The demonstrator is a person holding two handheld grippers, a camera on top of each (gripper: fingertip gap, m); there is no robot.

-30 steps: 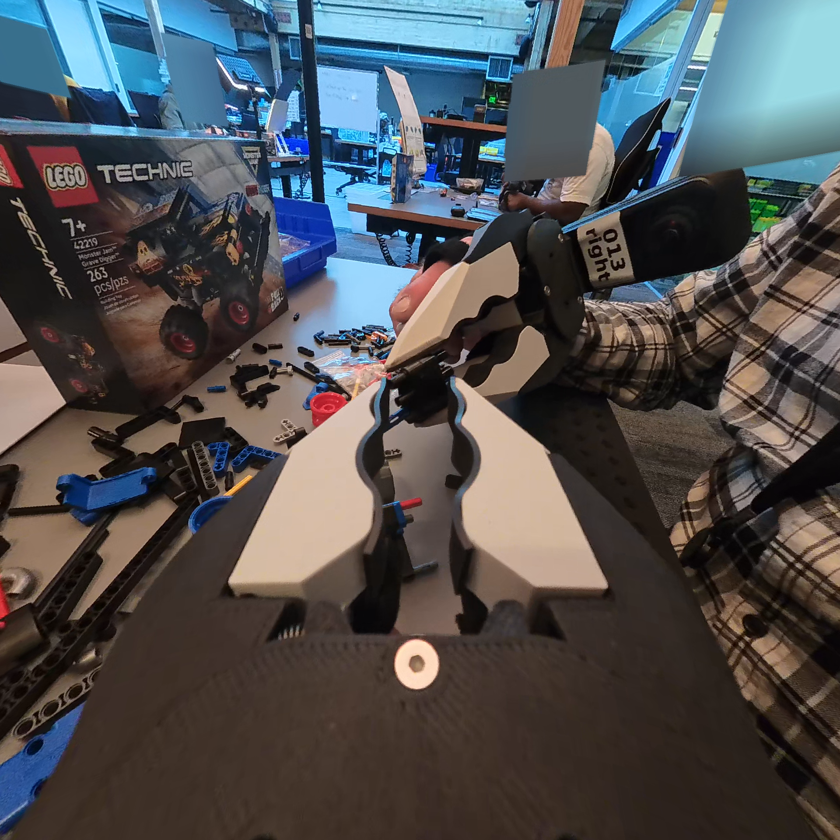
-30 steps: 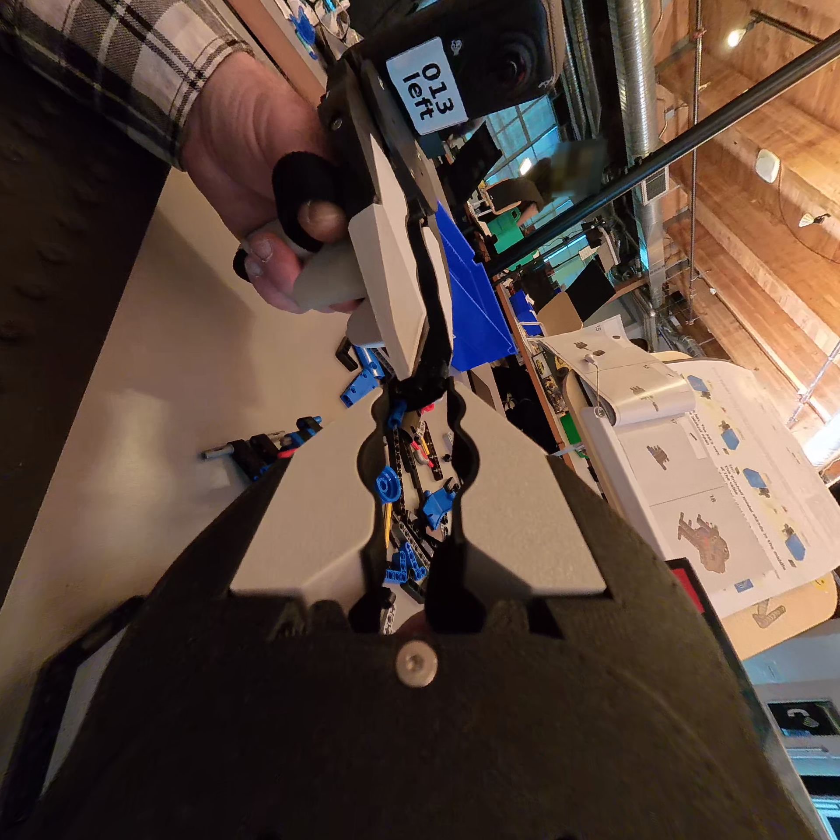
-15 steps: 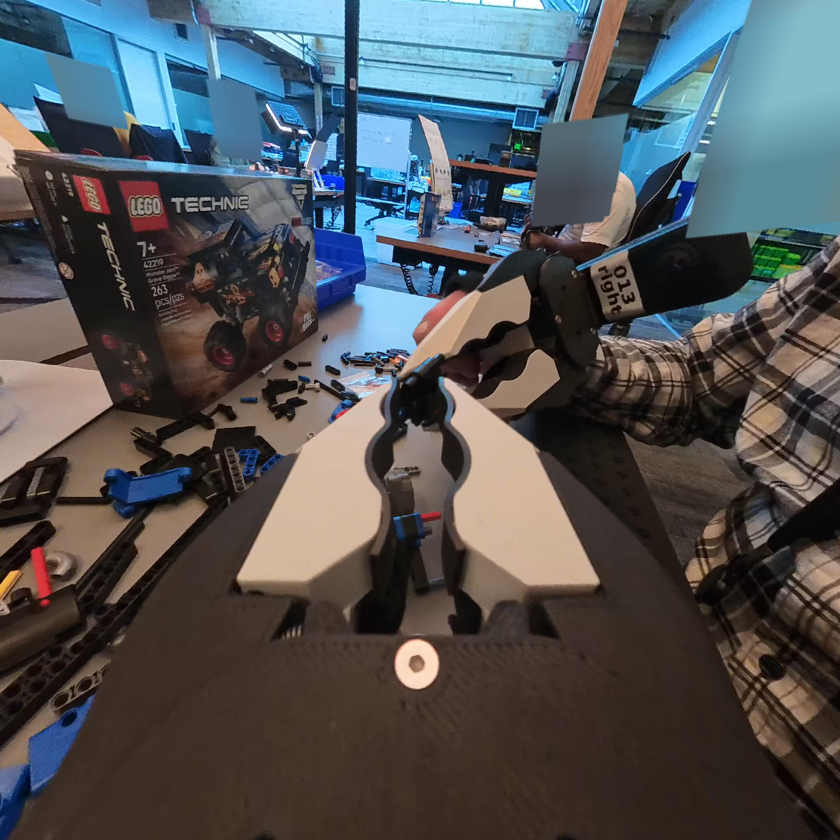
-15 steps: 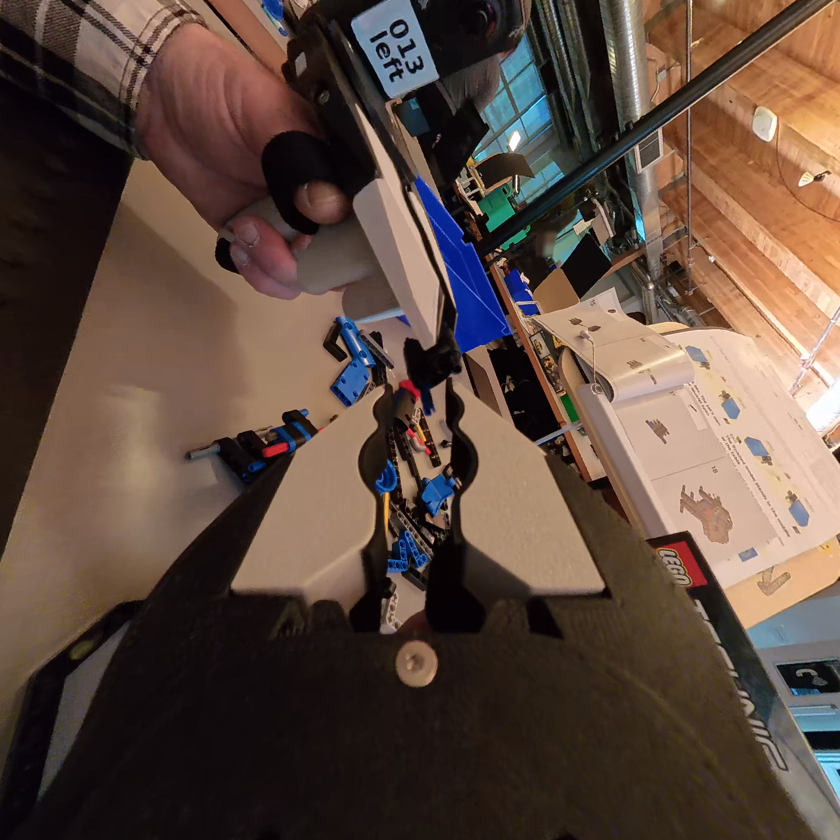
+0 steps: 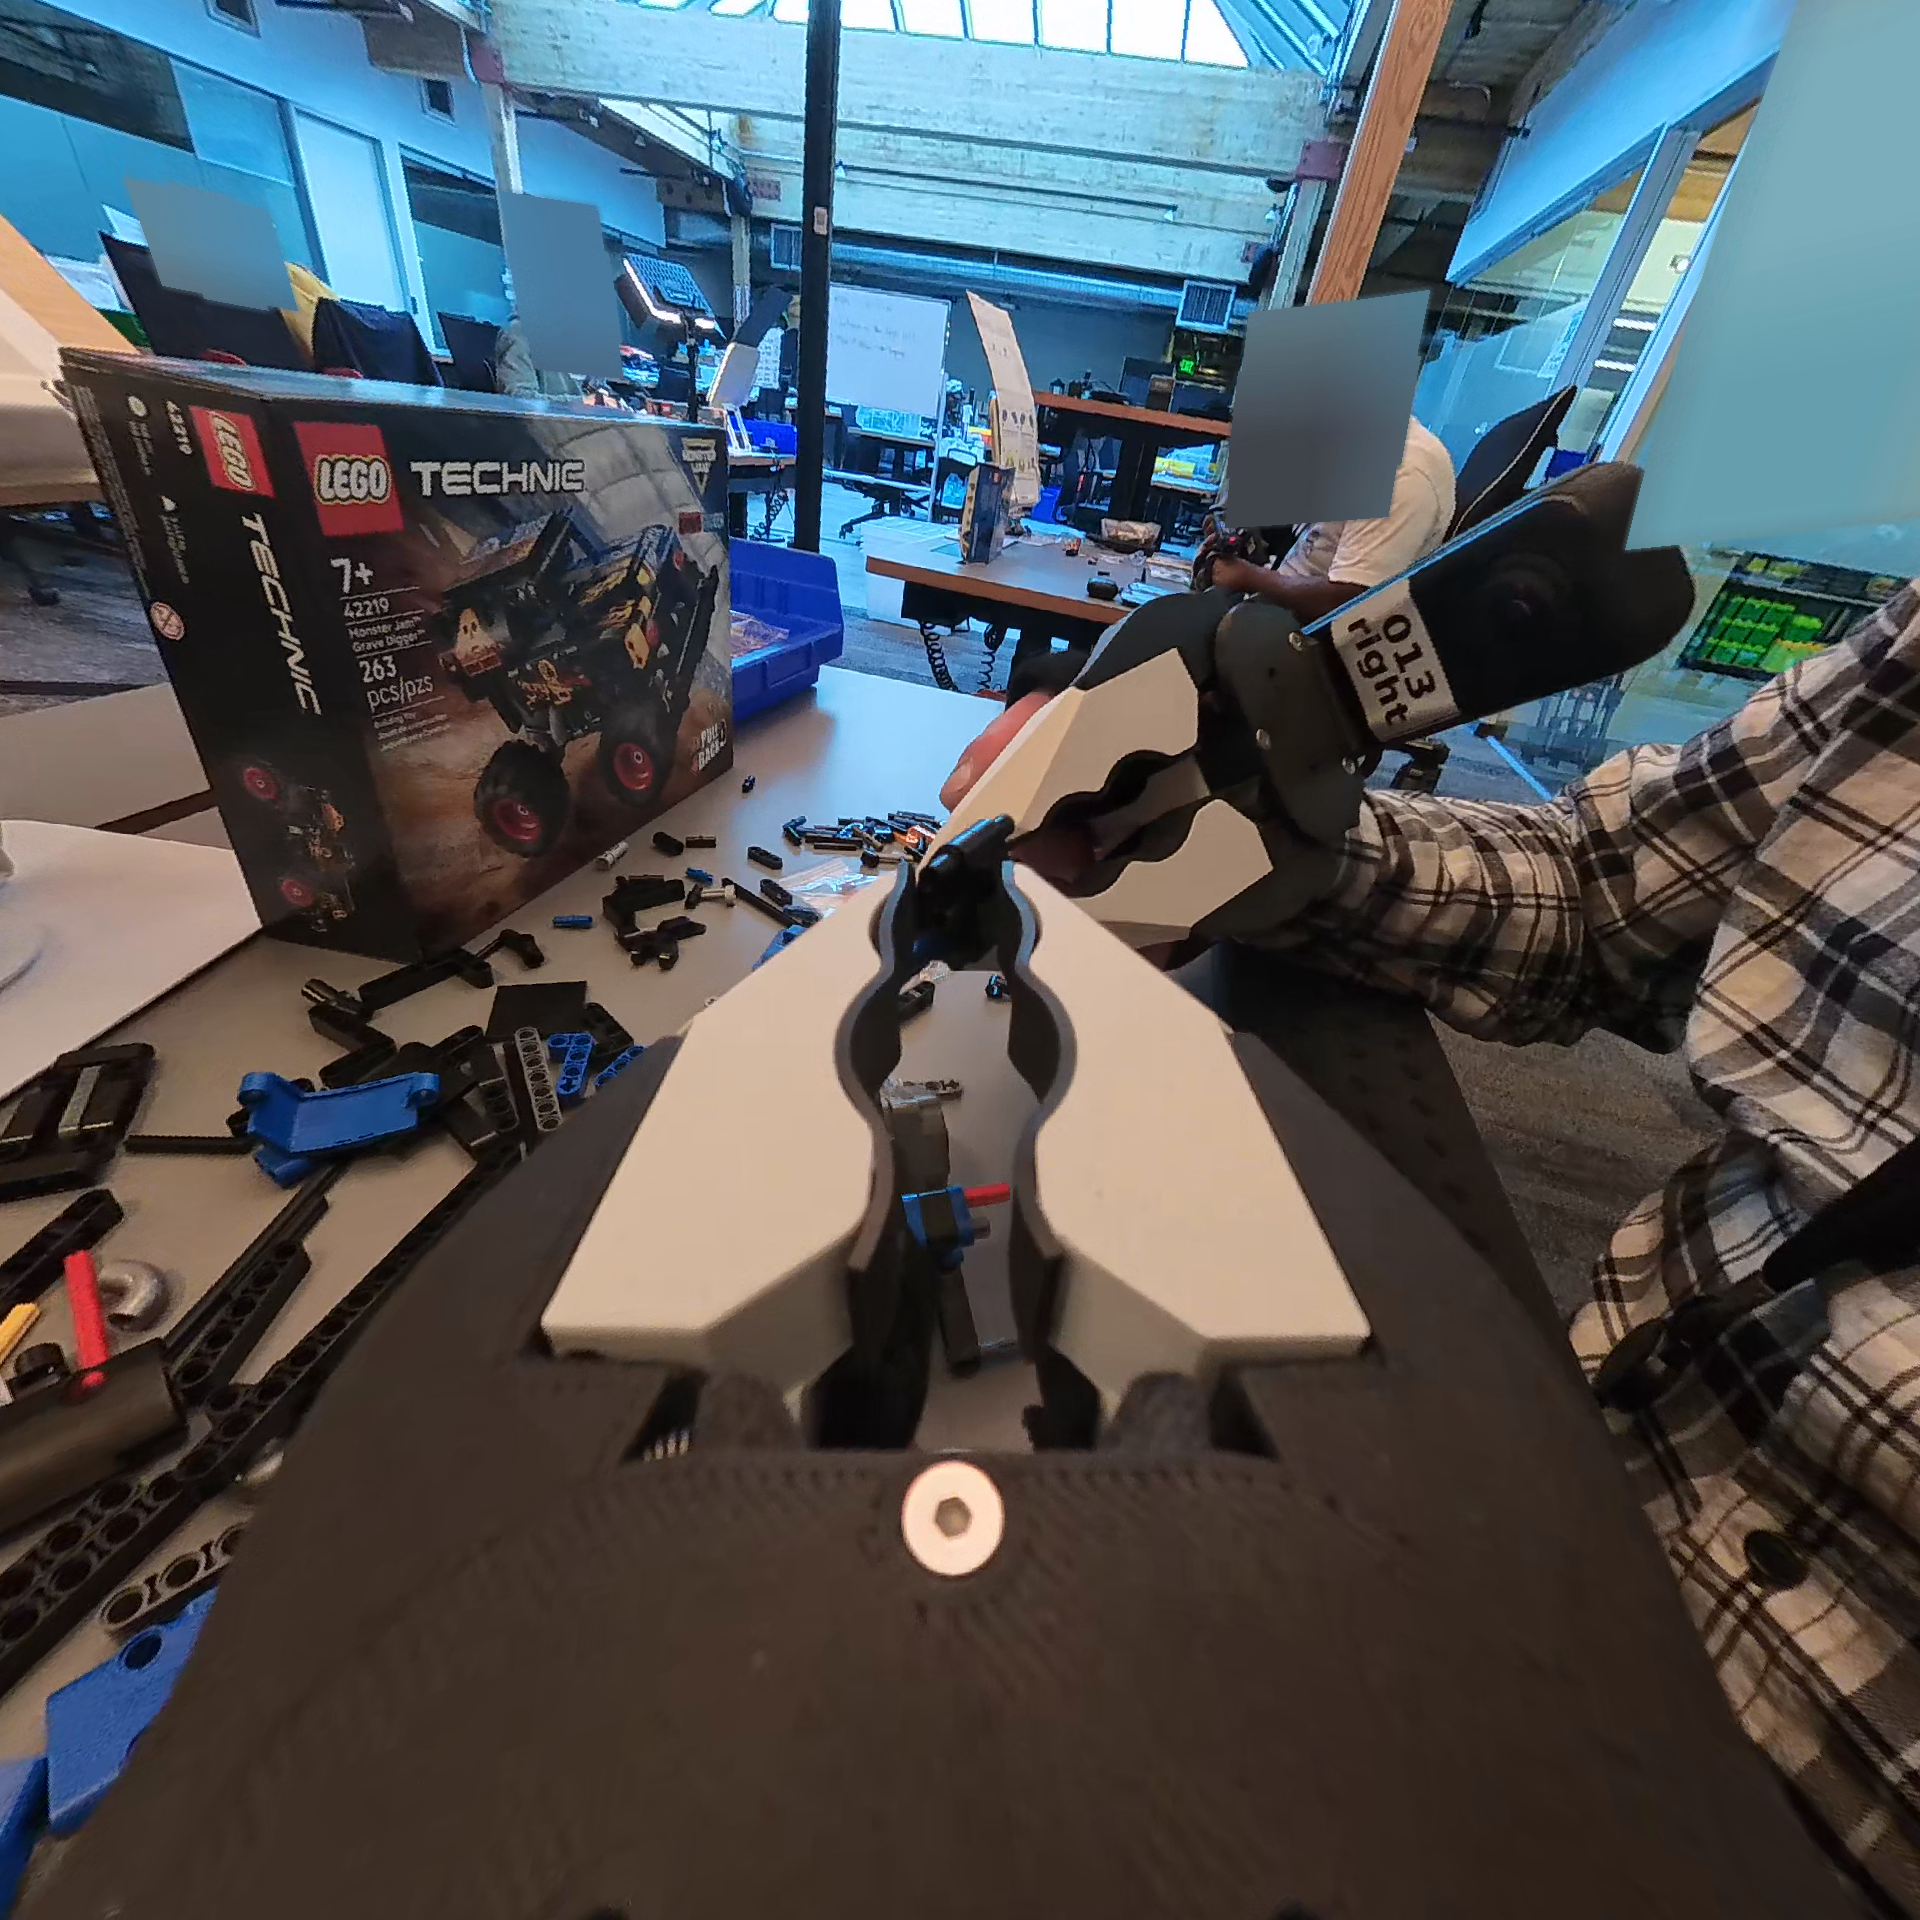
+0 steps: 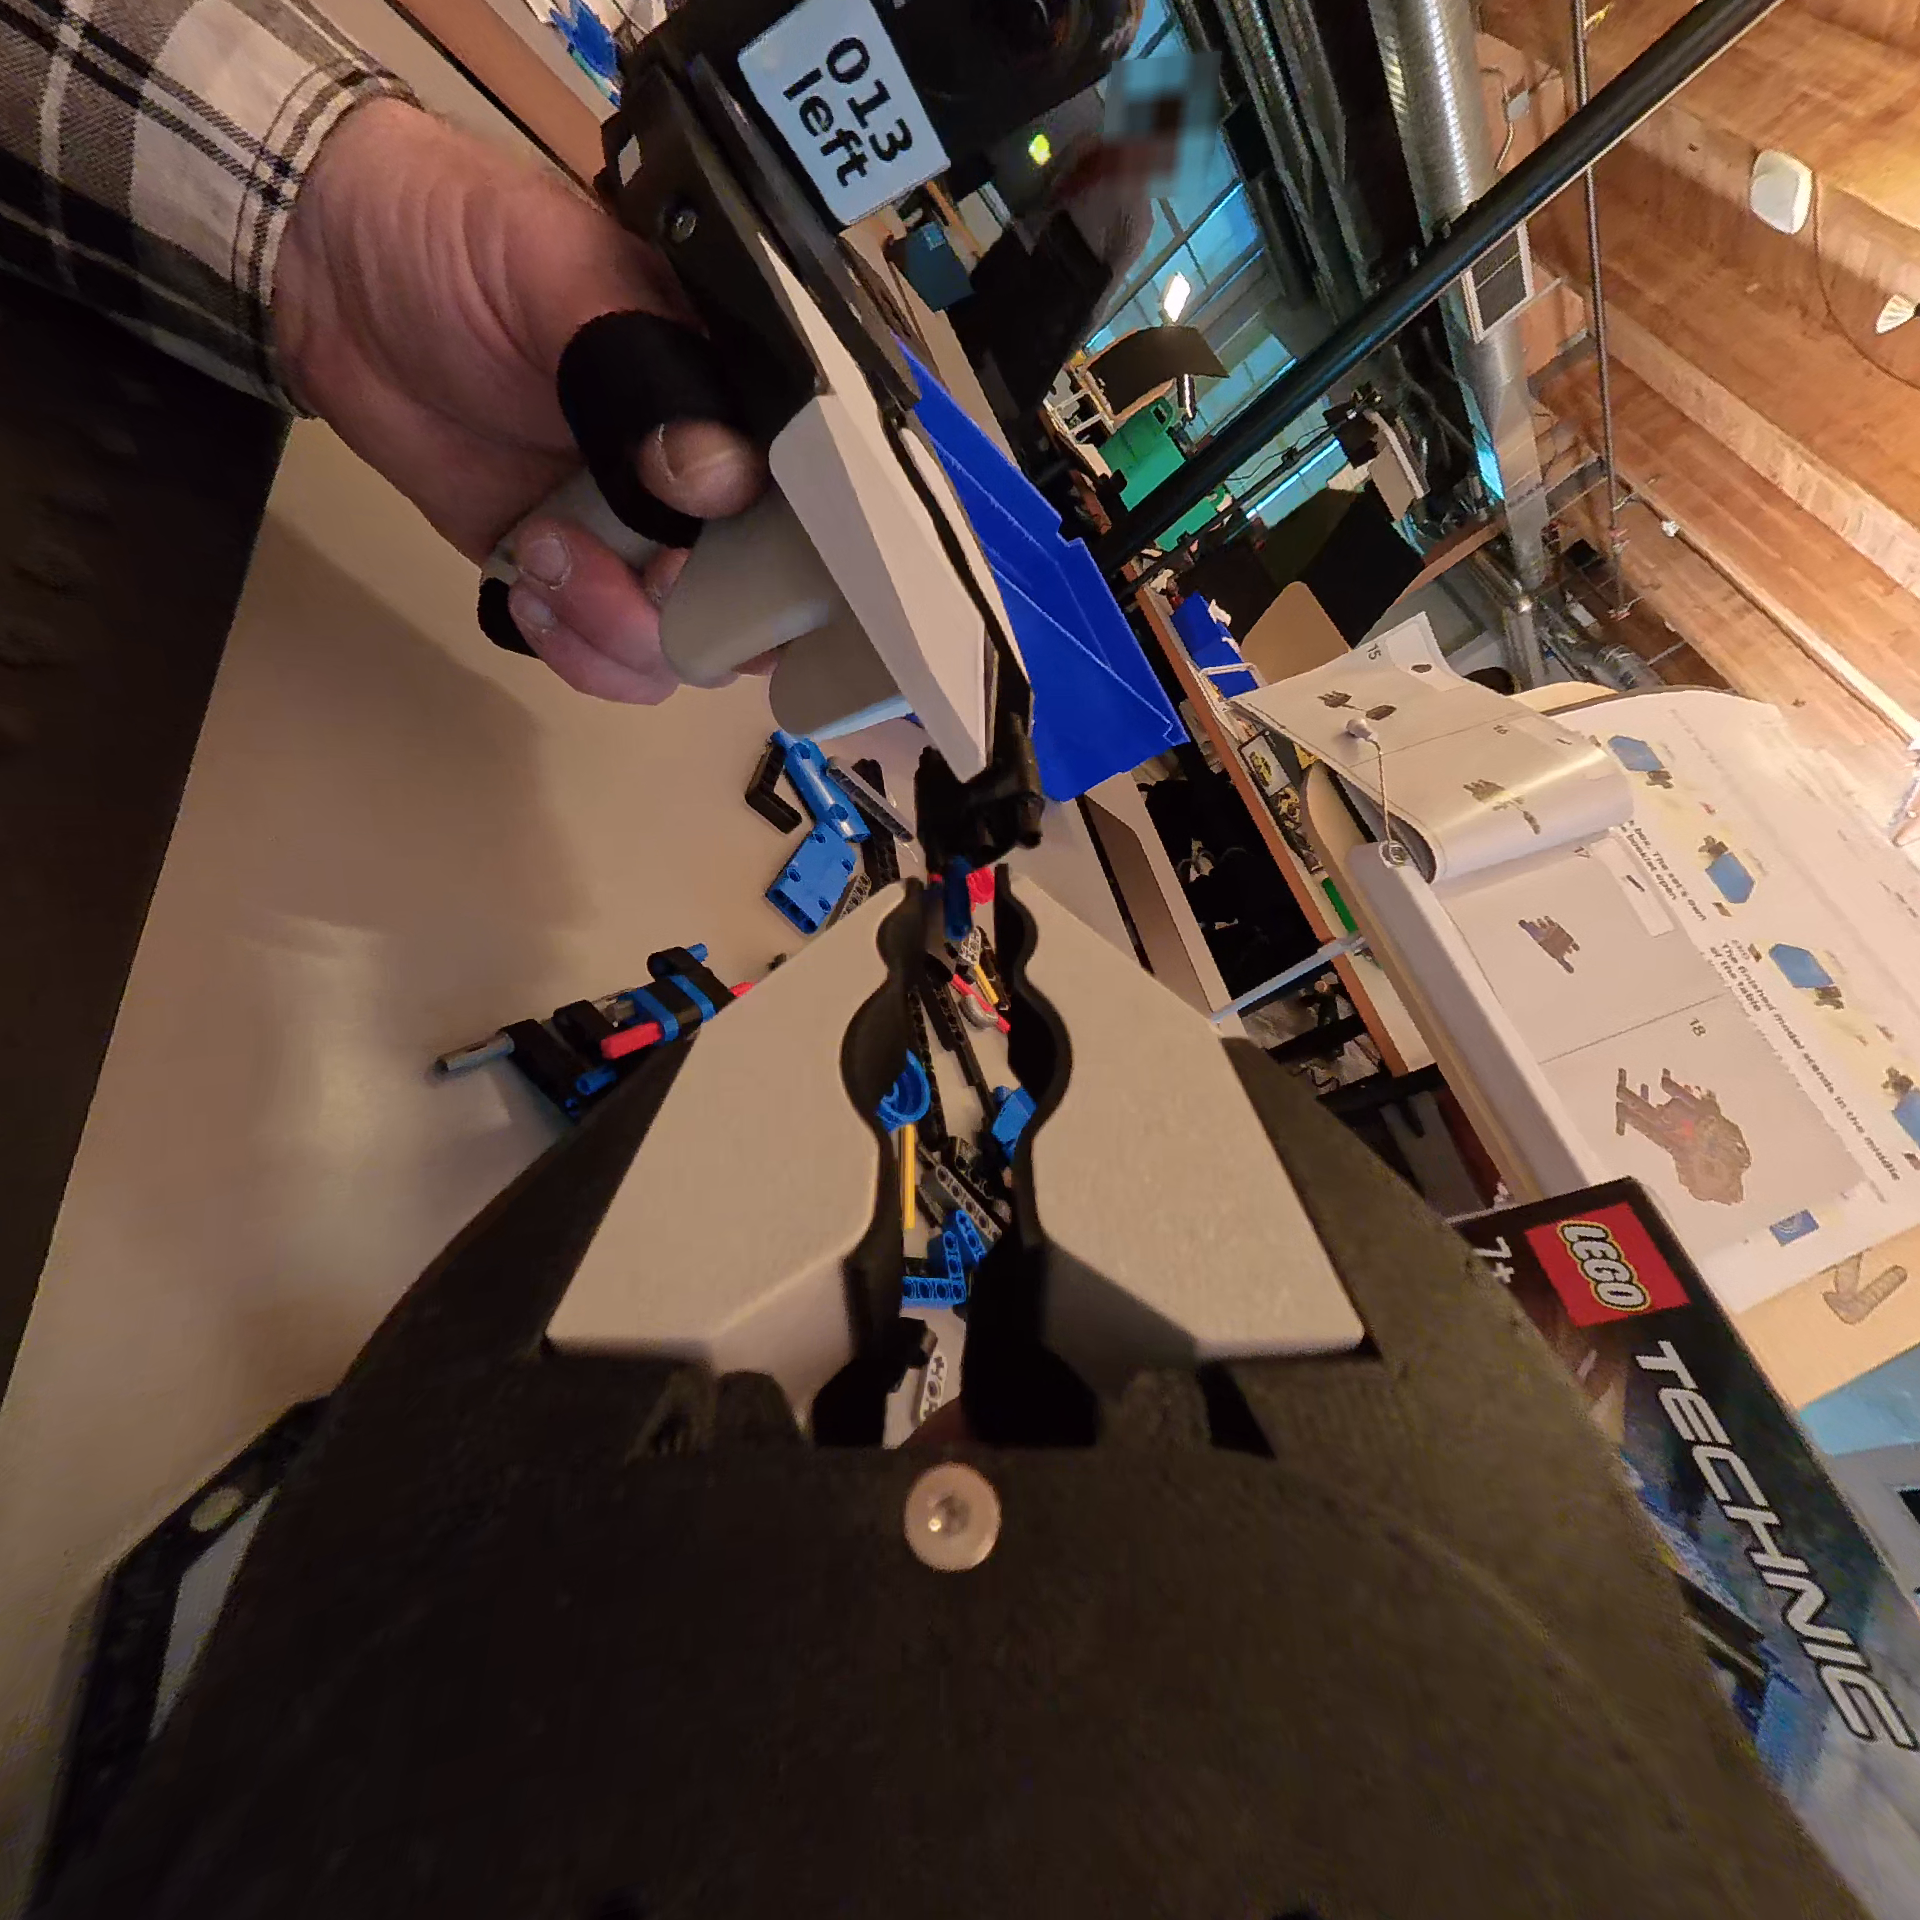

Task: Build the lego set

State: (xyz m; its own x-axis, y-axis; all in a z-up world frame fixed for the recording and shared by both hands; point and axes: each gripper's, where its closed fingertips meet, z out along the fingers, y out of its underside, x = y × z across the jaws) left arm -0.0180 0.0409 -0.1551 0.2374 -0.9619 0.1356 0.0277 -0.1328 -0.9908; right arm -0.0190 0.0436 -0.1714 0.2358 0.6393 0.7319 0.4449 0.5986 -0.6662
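Two grippers (image 5: 956, 904) (image 6: 951, 894) above table edge (image 5: 1340, 997)

A pale grey surface (image 5: 894, 717) is carrying the set's box (image 5: 416, 665), which is standing upright toward the back left. Loose black pieces (image 5: 655, 914) are lying scattered in front of it, with a blue piece (image 5: 332, 1107) and long black beams (image 5: 208, 1382) nearer. A blue bin (image 5: 779, 623) is sitting behind the box.

The black piece (image 6: 977, 805) in the left hand-held gripper (image 5: 954, 914) now sits clear of the right hand-held gripper (image 6: 951, 899) tips. The box (image 5: 436, 644) has shifted toward frame centre in the left wrist view.
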